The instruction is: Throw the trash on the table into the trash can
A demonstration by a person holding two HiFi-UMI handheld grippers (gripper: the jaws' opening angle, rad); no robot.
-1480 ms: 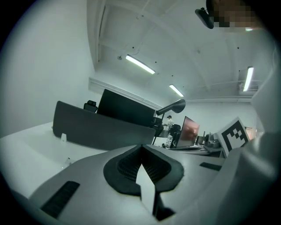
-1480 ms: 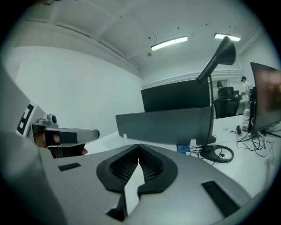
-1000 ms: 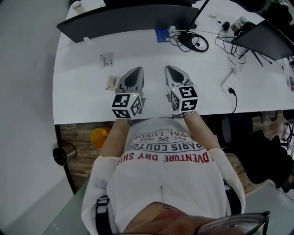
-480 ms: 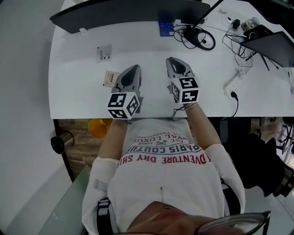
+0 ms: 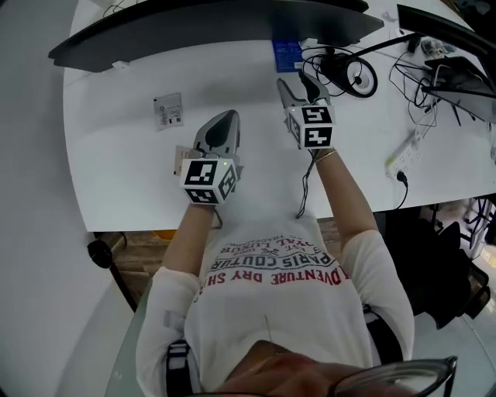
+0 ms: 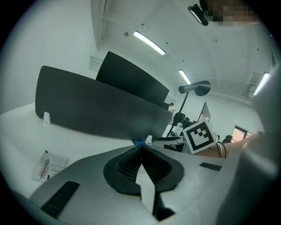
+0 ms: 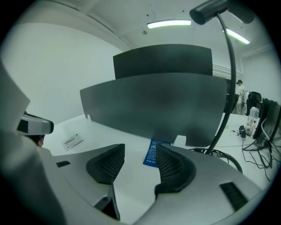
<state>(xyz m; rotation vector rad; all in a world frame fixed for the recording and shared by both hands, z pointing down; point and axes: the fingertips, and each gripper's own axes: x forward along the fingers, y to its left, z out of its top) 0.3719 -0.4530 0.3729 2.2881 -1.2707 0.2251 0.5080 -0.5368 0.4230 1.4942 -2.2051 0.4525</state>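
Three bits of trash lie on the white table (image 5: 116,186). A blue packet (image 5: 287,56) sits by the monitor foot, a white printed packet (image 5: 168,110) lies at the left, and a small tan packet (image 5: 179,158) is half hidden beside my left gripper. My right gripper (image 5: 301,81) points at the blue packet (image 7: 152,154) from just short of it. Its jaws are opening and hold nothing (image 7: 139,162). My left gripper (image 5: 227,118) hovers over the table's middle, shut and empty (image 6: 140,151). No trash can shows.
A wide dark monitor (image 5: 209,23) spans the table's back edge. Coiled black cables (image 5: 349,74) and a lamp arm (image 7: 226,74) lie right of the blue packet. A white power strip (image 5: 407,151) sits at the right. A dark cylinder (image 5: 99,252) stands on the floor, left.
My right gripper has reached forward toward the blue packet and its jaws have parted. My left gripper has stayed shut and moved little. The head view has shifted forward over the table.
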